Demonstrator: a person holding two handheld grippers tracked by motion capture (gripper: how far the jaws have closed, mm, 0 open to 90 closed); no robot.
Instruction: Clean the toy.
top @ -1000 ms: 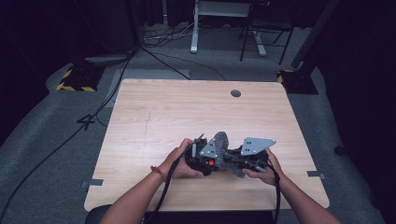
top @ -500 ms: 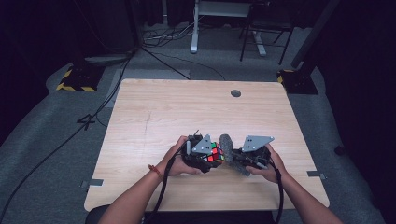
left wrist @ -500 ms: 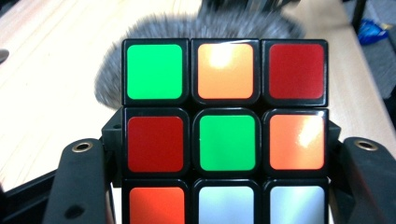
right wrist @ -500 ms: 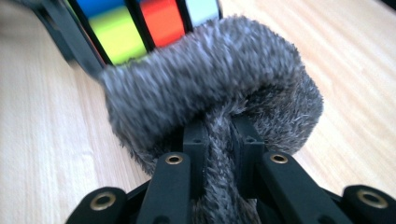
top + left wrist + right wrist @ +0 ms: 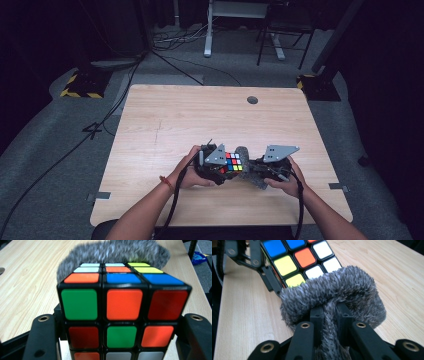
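A colour cube [image 5: 232,162] is clamped in the left gripper [image 5: 216,162] near the front edge of the pale wooden surface [image 5: 165,120]; grey furry cloth [image 5: 337,290] is pinched by the right gripper [image 5: 329,315], touching it. Grey carpet [image 5: 60,145] and cables [image 5: 172,45] are seen around

A light wooden table [image 5: 165,130] with a round grommet [image 5: 252,100].

A scrambled puzzle cube [image 5: 122,307] sits upright, touching a folded grey fuzzy cloth [image 5: 332,293].
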